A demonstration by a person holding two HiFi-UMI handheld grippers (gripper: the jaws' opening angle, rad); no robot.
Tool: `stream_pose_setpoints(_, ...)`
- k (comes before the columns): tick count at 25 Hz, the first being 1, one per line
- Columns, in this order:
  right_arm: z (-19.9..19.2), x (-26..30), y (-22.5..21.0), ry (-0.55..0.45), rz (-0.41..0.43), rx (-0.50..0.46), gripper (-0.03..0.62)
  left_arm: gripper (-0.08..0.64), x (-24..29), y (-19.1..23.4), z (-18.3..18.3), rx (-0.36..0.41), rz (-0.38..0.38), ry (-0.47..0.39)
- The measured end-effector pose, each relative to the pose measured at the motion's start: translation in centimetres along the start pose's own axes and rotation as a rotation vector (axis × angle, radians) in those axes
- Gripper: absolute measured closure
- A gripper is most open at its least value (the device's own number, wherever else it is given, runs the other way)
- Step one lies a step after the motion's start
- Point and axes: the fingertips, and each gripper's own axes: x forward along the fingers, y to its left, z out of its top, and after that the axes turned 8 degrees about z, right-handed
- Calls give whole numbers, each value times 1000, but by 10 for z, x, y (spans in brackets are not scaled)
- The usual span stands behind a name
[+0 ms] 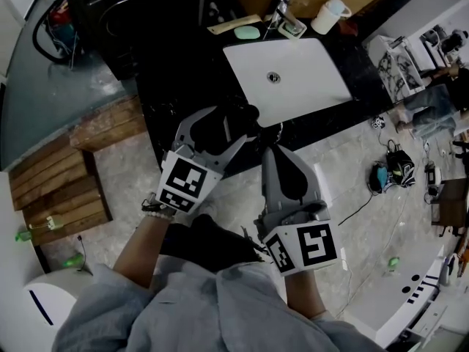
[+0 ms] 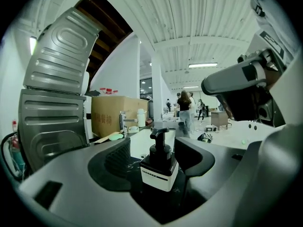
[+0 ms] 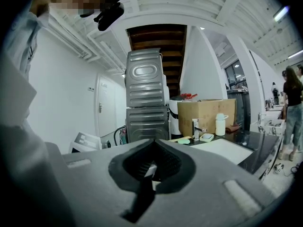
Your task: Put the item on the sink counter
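— Well, which way does the item lie from the claws?

— Squarely between the parted jaws of the left gripper (image 1: 231,119): a square white pump bottle with a black top (image 2: 160,167), its long axis upright. It appears to rest on the glossy black sink counter (image 1: 183,86), just before the white basin (image 1: 293,72). A gap shows at the bottle's left, so I judge there is no squeeze. The right gripper (image 3: 152,150) is closed on nothing and sits nearer the person.

— Any writing?

— Small print on the bottle's band and red print on the brown cardboard box (image 2: 118,115), both unreadable.

The black counter (image 1: 179,94) carries a green soap (image 1: 248,32) and white jug (image 1: 330,15).
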Motion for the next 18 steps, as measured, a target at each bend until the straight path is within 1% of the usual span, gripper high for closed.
stream_pose_setpoints(5,4,4,13,-7,21,-4,595,307,-22,14,12,6,31,-34)
stream_pose_setpoints(8,7,10,23,-17,37,-9,595,351,-37,25,22,18,55,-61)
stream_pose_setpoints(13,10,22,44,-27,78,-17,595,443,-67,49,36,25,114,-106)
stream_pose_setpoints(18,11,33,71,-31,123,-24,595,503,-104,72,47,48,184,-136)
